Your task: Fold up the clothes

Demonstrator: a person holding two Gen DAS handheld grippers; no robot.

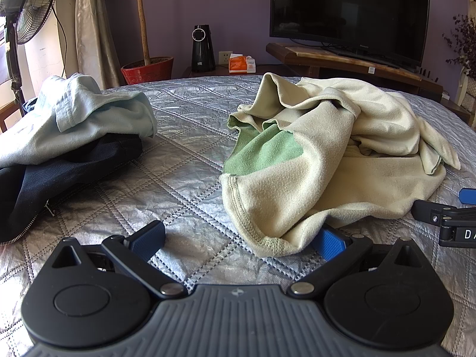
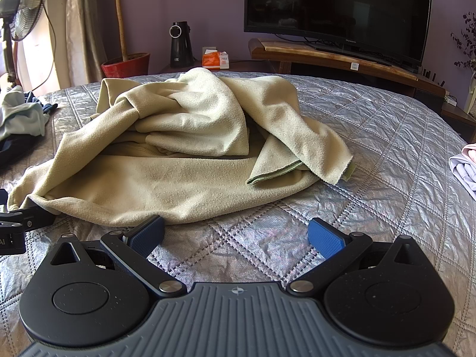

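We see a crumpled pale-green fleece garment (image 2: 166,160) heaped mid-bed on the quilted silver bedspread (image 2: 372,154), near its front edge, both our left hand-held gripper (image 1: 238,238) and right hand-held gripper (image 2: 235,235) spread wide, grasping nothing.

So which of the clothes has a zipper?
The dark navy garment, at the bottom of the left pile under the pale blue one. Its zipper runs along the near edge; the cream fleece shows none.

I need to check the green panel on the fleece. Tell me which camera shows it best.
The left wrist view: the green panel lies open on the near left side of the cream fleece. The right wrist view shows only the fleece's cream side; the panel is hidden there.
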